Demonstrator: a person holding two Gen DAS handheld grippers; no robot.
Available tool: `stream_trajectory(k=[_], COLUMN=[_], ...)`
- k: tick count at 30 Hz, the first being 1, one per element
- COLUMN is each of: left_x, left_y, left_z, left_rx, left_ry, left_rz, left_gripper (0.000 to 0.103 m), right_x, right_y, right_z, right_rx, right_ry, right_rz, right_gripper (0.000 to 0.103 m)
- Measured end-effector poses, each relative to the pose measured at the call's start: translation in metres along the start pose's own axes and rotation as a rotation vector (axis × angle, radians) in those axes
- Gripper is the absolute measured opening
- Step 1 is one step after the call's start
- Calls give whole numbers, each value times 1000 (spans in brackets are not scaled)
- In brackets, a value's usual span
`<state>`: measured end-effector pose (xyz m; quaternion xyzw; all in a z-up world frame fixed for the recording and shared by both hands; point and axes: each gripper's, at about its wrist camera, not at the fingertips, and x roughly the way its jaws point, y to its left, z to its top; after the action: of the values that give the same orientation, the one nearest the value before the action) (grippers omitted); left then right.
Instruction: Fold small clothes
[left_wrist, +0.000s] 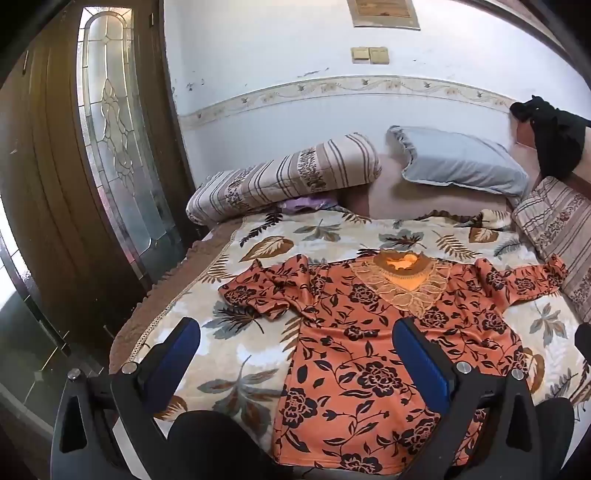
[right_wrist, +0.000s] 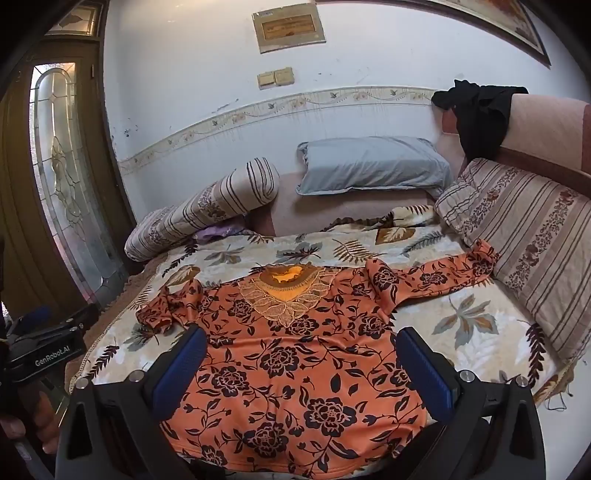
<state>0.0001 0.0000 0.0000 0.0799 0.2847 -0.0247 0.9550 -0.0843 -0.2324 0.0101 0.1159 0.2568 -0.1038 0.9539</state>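
An orange blouse with black flowers (left_wrist: 354, 354) lies flat, front up, on the leaf-print bedspread (left_wrist: 236, 343), its lace collar (left_wrist: 402, 280) away from me. Its left sleeve (left_wrist: 255, 291) is bunched; its right sleeve (right_wrist: 443, 273) stretches toward the striped cushion. My left gripper (left_wrist: 295, 347) is open and empty above the blouse's left side and the bedspread. My right gripper (right_wrist: 301, 362) is open and empty above the middle of the blouse (right_wrist: 295, 369). The left gripper's body shows at the left edge of the right wrist view (right_wrist: 44, 354).
A striped bolster (left_wrist: 288, 177) and a grey pillow (left_wrist: 461, 162) lie at the head of the bed. A striped cushion (right_wrist: 528, 236) lines the right side, with a black garment (right_wrist: 480, 114) draped above. A wooden door with glass (left_wrist: 110, 147) stands left of the bed's edge.
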Motion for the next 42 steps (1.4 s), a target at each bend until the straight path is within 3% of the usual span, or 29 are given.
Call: stream_trajectory(k=[9,26,42], left_x=[11,4,11], left_y=[5,-12,-16], left_z=[-3,-3,-6], left_rx=[-14,33,45], left_ry=[11,-12,11], left_rz=[-9,-21,-22], left_gripper=[103,103,103], right_x=[17,21,36], right_y=[-1,-10,-9], right_z=[-15,-10,-17], right_rx=[17,52,64], right_ry=[5,54,110], right_rz=[-2,-67,-67], right_gripper=[103,103,103])
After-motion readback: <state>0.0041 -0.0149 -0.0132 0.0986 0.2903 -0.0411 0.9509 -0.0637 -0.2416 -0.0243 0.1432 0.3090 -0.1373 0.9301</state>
